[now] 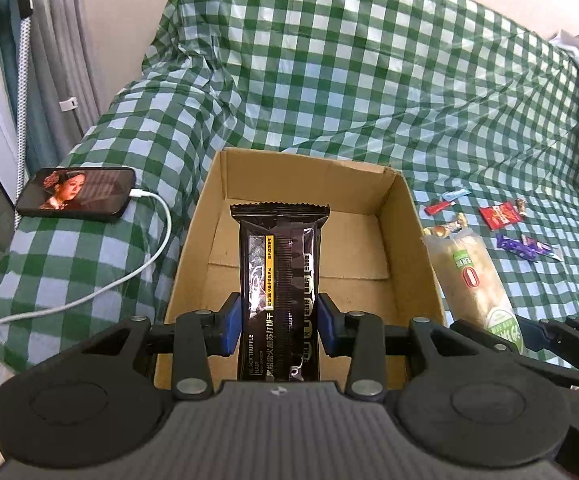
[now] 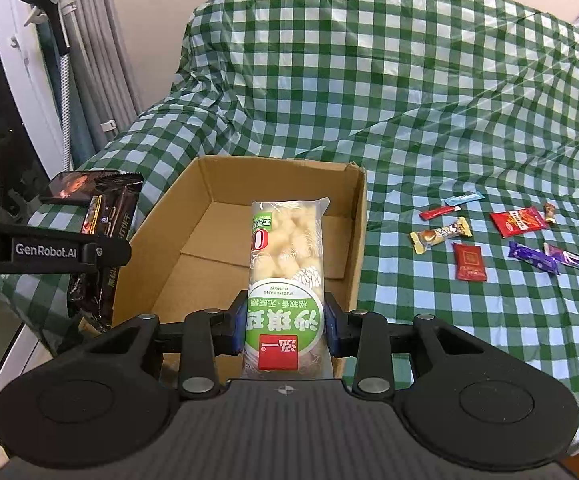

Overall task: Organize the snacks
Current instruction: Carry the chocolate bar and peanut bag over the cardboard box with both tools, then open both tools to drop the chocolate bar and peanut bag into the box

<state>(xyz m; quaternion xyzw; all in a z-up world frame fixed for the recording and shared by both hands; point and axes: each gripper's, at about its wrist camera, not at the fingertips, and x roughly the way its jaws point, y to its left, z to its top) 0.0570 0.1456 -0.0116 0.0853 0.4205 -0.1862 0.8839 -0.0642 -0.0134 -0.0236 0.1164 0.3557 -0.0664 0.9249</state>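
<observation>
My left gripper (image 1: 278, 324) is shut on a long black cracker packet (image 1: 279, 276) and holds it over the near part of an open cardboard box (image 1: 313, 168). My right gripper (image 2: 285, 326) is shut on a clear and green snack packet (image 2: 287, 264) and holds it over the same box (image 2: 281, 168), whose floor is bare. The black packet also shows at the left of the right wrist view (image 2: 103, 236). The green packet shows to the right of the box in the left wrist view (image 1: 473, 276).
Several small wrapped candies and sachets (image 2: 509, 236) lie on the green checked cloth (image 2: 409, 80) right of the box. A phone (image 1: 75, 194) on a white charging cable (image 1: 145, 264) lies left of the box. Curtains (image 1: 49, 60) hang at the far left.
</observation>
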